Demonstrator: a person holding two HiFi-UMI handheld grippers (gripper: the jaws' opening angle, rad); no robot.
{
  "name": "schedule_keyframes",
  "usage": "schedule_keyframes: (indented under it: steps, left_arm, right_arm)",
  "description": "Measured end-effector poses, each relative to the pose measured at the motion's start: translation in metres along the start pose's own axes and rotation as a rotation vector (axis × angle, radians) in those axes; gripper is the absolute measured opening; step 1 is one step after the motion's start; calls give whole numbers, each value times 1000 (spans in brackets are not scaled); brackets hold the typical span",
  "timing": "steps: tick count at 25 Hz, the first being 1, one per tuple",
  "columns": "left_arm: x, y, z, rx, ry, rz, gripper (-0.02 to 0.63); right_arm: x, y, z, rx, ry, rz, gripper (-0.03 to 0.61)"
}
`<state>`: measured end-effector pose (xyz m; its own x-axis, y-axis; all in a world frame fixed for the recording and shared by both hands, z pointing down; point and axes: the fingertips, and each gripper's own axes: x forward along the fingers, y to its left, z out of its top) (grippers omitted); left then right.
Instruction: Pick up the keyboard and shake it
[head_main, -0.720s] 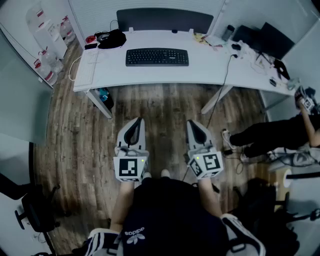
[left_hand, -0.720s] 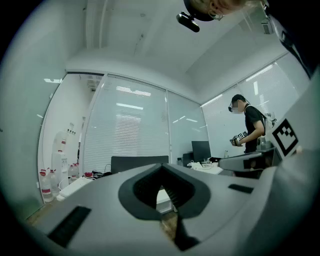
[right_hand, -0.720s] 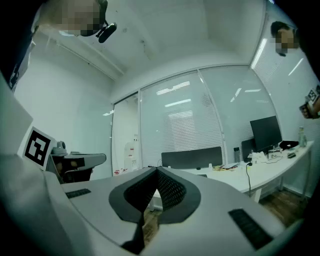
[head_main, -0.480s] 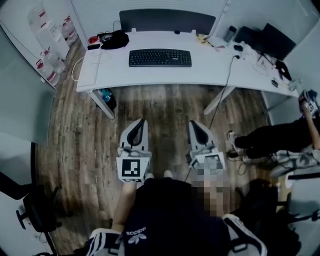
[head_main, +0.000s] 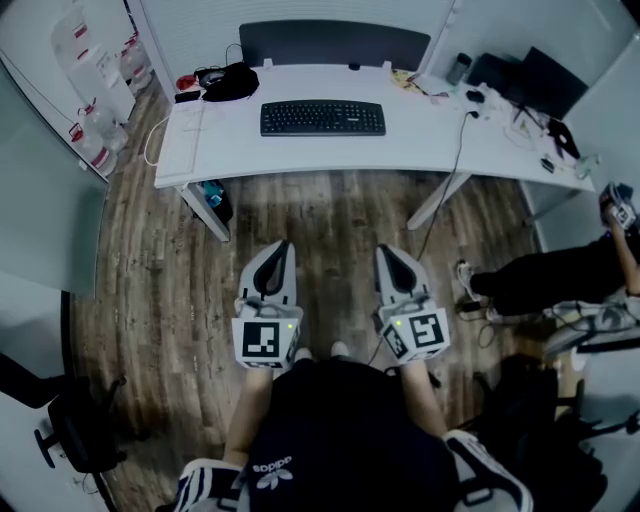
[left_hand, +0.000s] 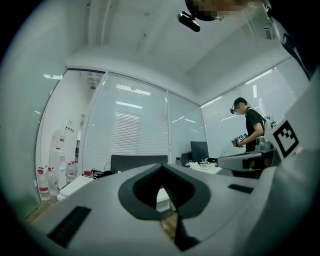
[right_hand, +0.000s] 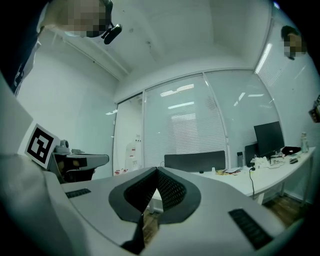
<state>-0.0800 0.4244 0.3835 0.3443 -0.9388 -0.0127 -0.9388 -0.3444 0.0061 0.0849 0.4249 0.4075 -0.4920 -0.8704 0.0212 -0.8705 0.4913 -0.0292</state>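
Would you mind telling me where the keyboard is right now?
In the head view, the keyboard lies near the middle of the white desk, right of a black bundle.

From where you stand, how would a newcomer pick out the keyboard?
Find the white desk across the top of the head view. The keyboard lies on it, directly in front of the dark panel. It is the only flat black slab with rows of keys; the black bundle to its left is lumpy.

Only the head view has drifted a little. The keyboard (head_main: 322, 118) and the surface (head_main: 420, 145) now sit slightly further right in the picture. The left tool (head_main: 283, 244) and right tool (head_main: 382, 249) sit slightly lower. The other person's hand (head_main: 618, 207) has shifted toward the right edge.
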Motion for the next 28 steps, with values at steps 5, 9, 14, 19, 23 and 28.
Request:
schedule_keyframes:
  steps: [5,9,14,19,23,28]
  left_arm:
    - [5,9,0,43,-11,-20,5]
    - [17,16,-3,22,-15,-25,3]
    - [50,22,-13,-20,6,-12,3]
    - [107,27,-5,-14,-26,17,4]
    - [146,27,1,-29,-32,47,3]
    - [181,16,-3,-30,-21,61,3]
  right_arm:
    - [13,9,-4,-29,2,-9,5]
    - [30,1,-1,-4,-7,-17,5]
    - [53,-24,-10,-6,18,-12,3]
    - [97,-64,-6,5,17,17,3]
    - [127,-94,4,-1,7,55,3]
    - [149,-131,3,23,8,80,3]
